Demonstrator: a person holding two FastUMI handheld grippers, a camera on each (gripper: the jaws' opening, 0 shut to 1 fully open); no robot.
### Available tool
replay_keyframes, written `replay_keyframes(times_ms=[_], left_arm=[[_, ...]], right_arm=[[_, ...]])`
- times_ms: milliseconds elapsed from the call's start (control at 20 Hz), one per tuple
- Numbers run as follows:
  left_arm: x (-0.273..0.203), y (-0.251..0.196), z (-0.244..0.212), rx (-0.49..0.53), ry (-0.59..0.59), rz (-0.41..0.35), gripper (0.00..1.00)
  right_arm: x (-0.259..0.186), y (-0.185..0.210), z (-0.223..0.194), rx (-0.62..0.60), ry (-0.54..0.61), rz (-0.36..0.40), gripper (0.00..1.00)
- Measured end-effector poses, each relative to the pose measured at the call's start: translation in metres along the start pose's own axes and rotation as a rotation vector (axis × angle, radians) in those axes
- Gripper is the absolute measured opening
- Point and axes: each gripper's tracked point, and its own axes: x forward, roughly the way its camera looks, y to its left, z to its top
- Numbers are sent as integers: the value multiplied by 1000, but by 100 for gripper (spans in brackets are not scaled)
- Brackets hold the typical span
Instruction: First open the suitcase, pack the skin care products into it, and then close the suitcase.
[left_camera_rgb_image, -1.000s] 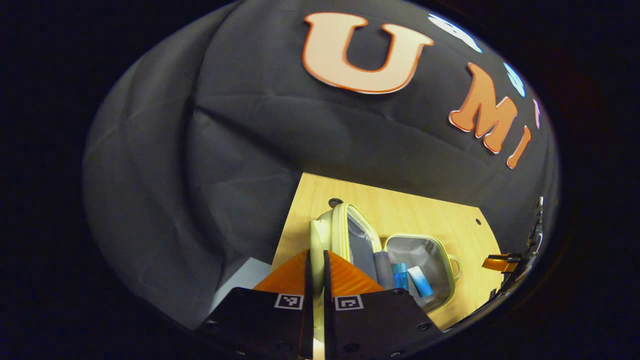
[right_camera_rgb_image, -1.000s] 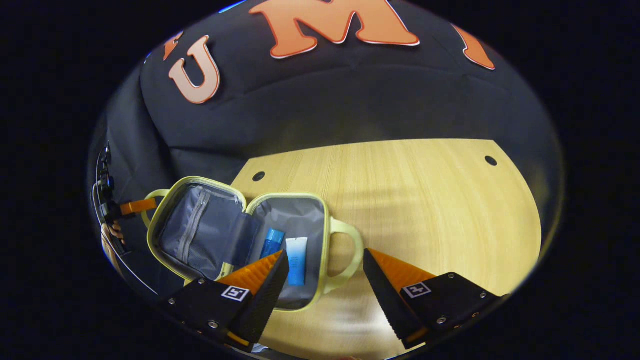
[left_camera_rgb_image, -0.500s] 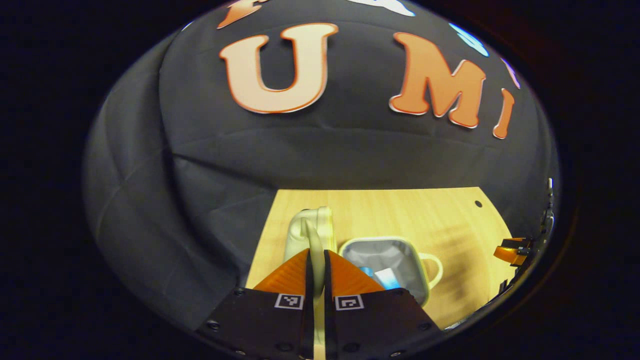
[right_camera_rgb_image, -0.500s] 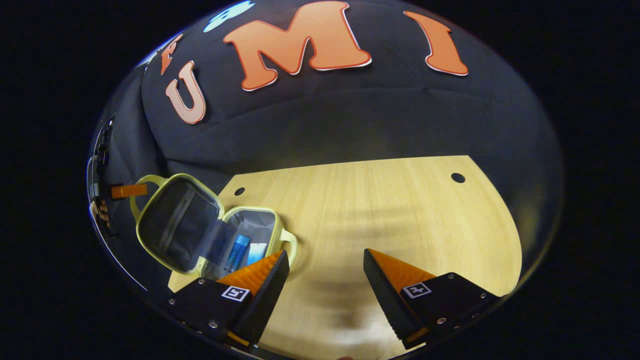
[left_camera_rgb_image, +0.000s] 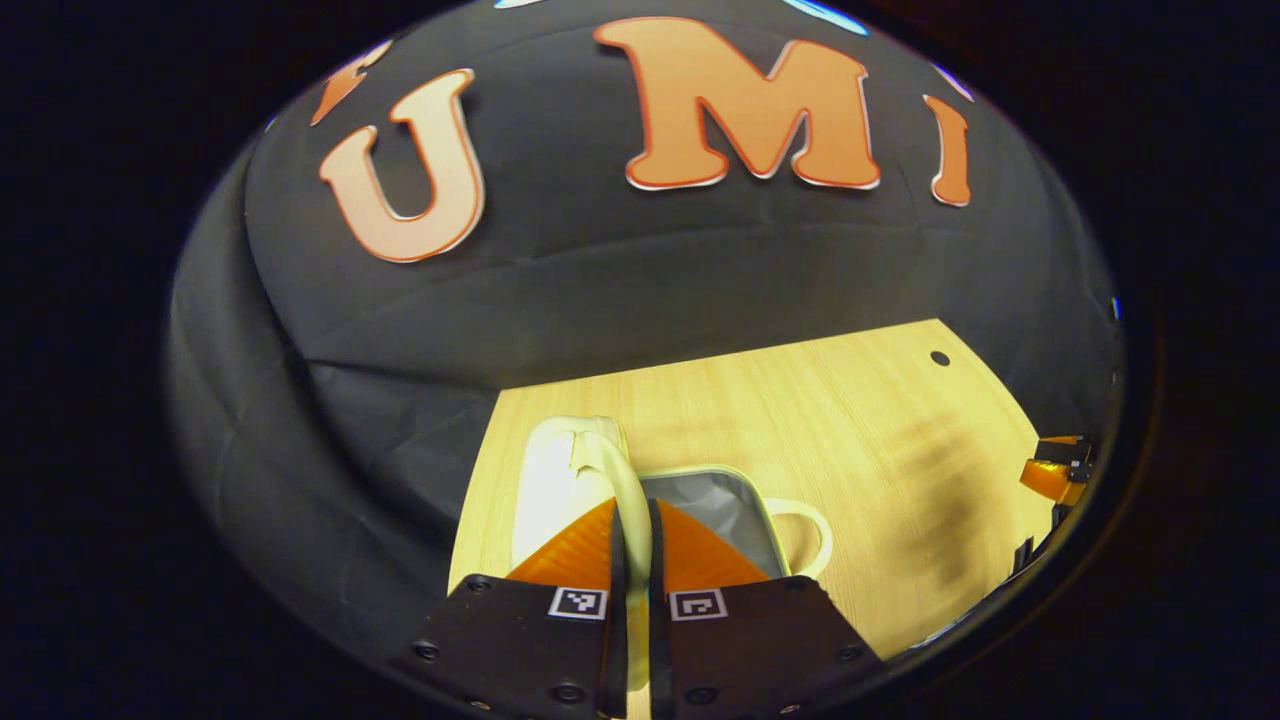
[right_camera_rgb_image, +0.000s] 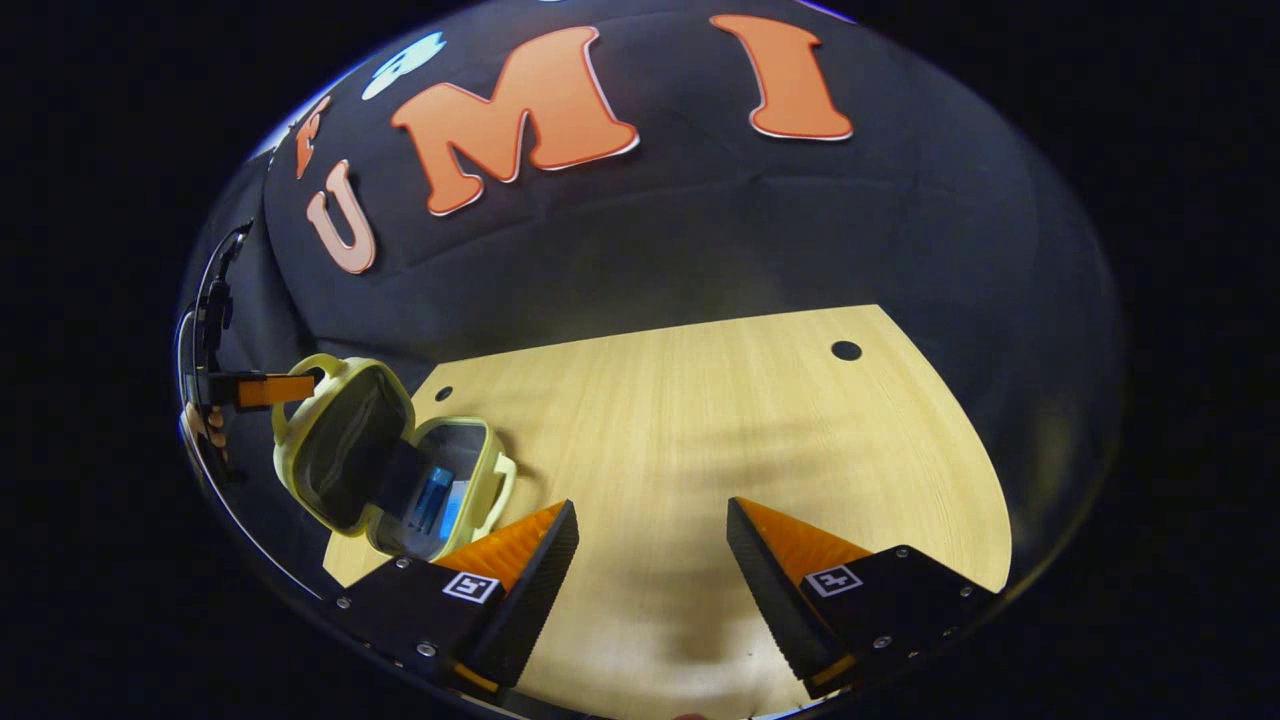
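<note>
Left gripper view: my left gripper (left_camera_rgb_image: 632, 520) has its jaws clamped on the pale yellow handle (left_camera_rgb_image: 628, 480) of the suitcase lid (left_camera_rgb_image: 555, 480), which stands raised and tilted over the base half. Just right of the jaws I see the grey lining of the open base (left_camera_rgb_image: 720, 505) and its own loop handle (left_camera_rgb_image: 805, 535), resting on the wooden desk (left_camera_rgb_image: 800, 410). At the far right edge of this view the right gripper (left_camera_rgb_image: 1050, 478) appears, well apart from the case.

Right gripper view: my right gripper (right_camera_rgb_image: 652, 535) hangs over bare desk (right_camera_rgb_image: 700, 400) with its jaws wide apart, holding nothing. The small suitcase (right_camera_rgb_image: 385, 455) sits near the desk's left corner, its lid (right_camera_rgb_image: 345, 440) half raised. Inside the base lie two skin care products, a blue bottle (right_camera_rgb_image: 432, 497) and a white-and-blue tube (right_camera_rgb_image: 452, 508), side by side. The left gripper (right_camera_rgb_image: 262, 390) grips the lid handle at the upper left, and part of a hand (right_camera_rgb_image: 205, 430) shows beneath it.
</note>
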Motion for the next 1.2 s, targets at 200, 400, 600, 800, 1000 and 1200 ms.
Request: replay_keyframes(times_ms=[200,400,600,800,1000,1200], left_arm=[[21,-43,-6,75,36,5,9],[52,-81,-17,106,92,-53,9],[93,-102,-42,143,167,-94,9],[132,-104,-68,145,247,-119,9],[137,-106,-82,125,266,-105,9],[141,-109,-88,163,283,-83,9]], right_arm=[[-6,-39,-10,28,7,-34,95],[-5,-73,-22,56,30,-74,95],[-2,-94,-37,61,65,-102,96],[1,-100,-49,67,94,-103,95],[5,-100,-58,51,120,-99,96],[8,-88,-61,57,137,-76,96]])
